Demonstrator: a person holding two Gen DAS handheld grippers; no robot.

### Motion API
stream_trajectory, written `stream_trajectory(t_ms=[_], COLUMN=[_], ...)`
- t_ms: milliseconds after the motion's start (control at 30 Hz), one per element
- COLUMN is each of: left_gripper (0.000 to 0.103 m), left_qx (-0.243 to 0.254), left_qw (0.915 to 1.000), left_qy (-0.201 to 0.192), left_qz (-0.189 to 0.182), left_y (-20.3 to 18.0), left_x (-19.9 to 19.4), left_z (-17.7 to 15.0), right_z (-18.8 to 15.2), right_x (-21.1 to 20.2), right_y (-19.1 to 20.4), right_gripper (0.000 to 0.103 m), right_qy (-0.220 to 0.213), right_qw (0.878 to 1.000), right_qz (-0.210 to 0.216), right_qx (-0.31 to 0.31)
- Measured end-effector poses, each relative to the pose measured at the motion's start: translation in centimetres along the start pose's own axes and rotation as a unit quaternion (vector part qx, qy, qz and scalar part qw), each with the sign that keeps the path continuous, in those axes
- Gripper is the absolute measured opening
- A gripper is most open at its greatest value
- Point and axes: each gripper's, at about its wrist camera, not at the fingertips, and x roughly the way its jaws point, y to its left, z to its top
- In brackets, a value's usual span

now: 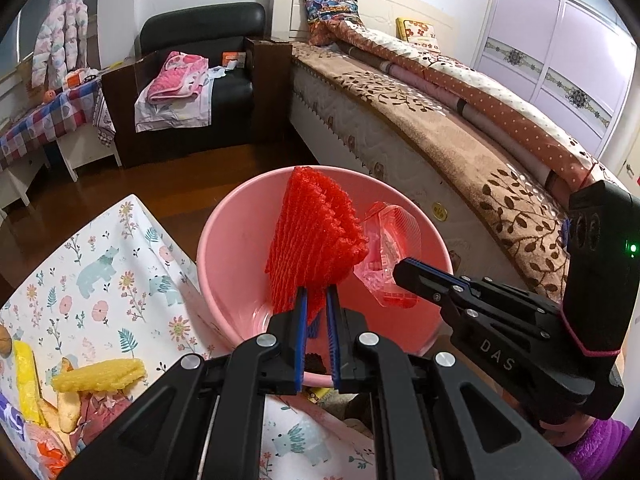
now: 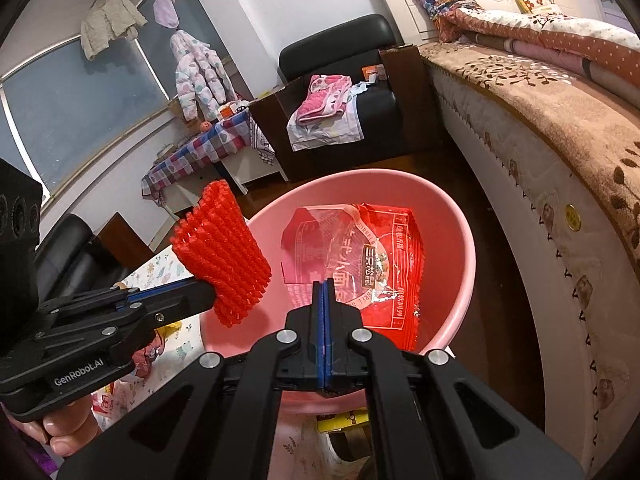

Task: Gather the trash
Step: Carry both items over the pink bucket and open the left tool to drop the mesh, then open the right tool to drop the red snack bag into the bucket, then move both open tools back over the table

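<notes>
Left gripper (image 1: 317, 300) pinches a red foam net (image 1: 316, 236), long axis rising toward upper left over the pink basin's (image 1: 224, 240) near rim. Right gripper (image 2: 325, 286), pressed together on a red snack wrapper (image 2: 360, 264), holds it upright above the basin centre; bed edge (image 2: 520, 184) close at right.

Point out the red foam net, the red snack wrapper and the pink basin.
red foam net (image 1: 316, 240), left wrist view, middle of the mesh.
red snack wrapper (image 2: 372, 264), right wrist view, printed label.
pink basin (image 2: 460, 240), right wrist view, inner wall.
</notes>
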Motion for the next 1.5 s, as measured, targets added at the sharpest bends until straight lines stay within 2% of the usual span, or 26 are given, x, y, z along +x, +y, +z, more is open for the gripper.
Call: stream_trajectory(t_ms=[400,500,633,733,1033,1067,1133,1200,1500], left_gripper=[0.010,0.017,0.033,0.039,0.042,0.043,0.043,0.044,0.046], left_qx=[-0.007,-0.008,-0.013,-0.012,-0.016,-0.016,-0.019,-0.022,-0.038], left_qw=[1.0000,1.0000,0.9999,0.9999,0.9998,0.9998,0.9997,0.9996,0.9989], left_qy=[0.000,0.001,0.000,0.000,-0.006,-0.006,-0.008,-0.010,-0.019], left_qz=[0.000,0.003,0.006,0.009,0.011,0.012,0.012,0.013,0.018], left_y=[-0.1,0.0,0.2,0.2,0.5,0.6,0.7,0.8,1.7], left_x=[0.3,0.3,0.1,0.0,-0.7,-0.8,-1.0,-1.3,-2.6], left_z=[0.0,-0.2,-0.3,-0.4,-0.7,-0.7,-0.7,-0.8,-1.2], right_z=[-0.2,-0.3,-0.4,-0.4,-0.5,-0.5,-0.5,-0.6,-0.6], right_x=[0.3,0.3,0.4,0.5,0.6,0.7,0.6,0.4,-0.5], right_y=[-0.3,-0.4,-0.4,-0.4,-0.3,-0.4,-0.4,-0.4,0.2], right_gripper=[0.001,0.001,0.001,0.001,0.002,0.004,0.021,0.031,0.032], right_qy=[0.001,0.003,0.008,0.013,0.020,0.021,0.020,0.015,0.006], right_qw=[1.000,1.000,1.000,1.000,1.000,1.000,1.000,1.000,1.000], right_qz=[-0.005,-0.005,-0.003,-0.002,-0.001,-0.001,0.000,0.002,-0.001], right_qx=[0.009,0.012,0.013,0.013,0.017,0.017,0.020,0.023,0.018])
